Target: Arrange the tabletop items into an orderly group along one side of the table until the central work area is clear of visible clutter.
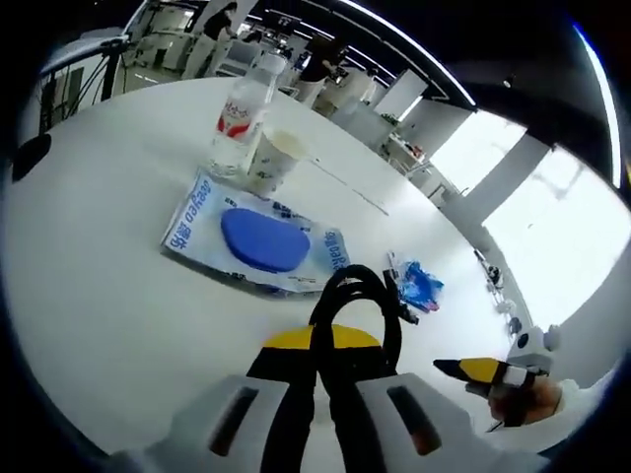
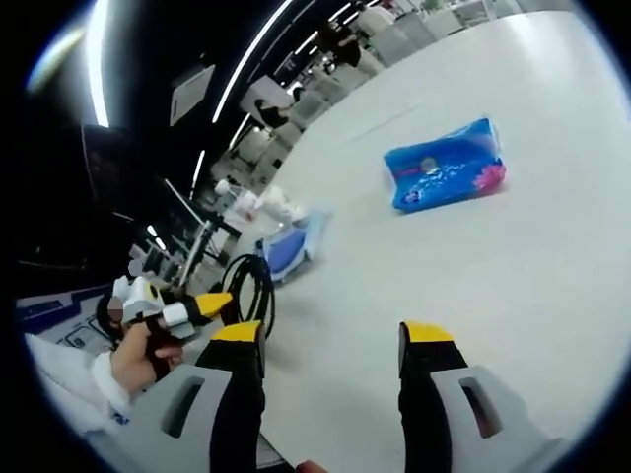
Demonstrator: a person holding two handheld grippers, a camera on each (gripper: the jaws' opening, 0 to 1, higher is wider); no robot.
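On the white table, the left gripper has its jaws shut on a black cable, whose coiled loop rises just past the yellow tips. Beyond it lies a flat wipes pack with a blue lid, and behind that stand a cup and a clear bottle, close together. A small blue wrapper lies to the right of the cable.

In the right gripper view, the right gripper hangs over bare table with its jaws apart and nothing between them; a blue packet lies well ahead of it.

The cable looks light and limp, so it will likely sag and uncoil unless pinched across the bundled strands. The packet seems soft and crinkly, probably slippery; an edge or seam looks the best hold. The cup seems light and easily tipped or crushed, and the bottle's smooth wall may slip.
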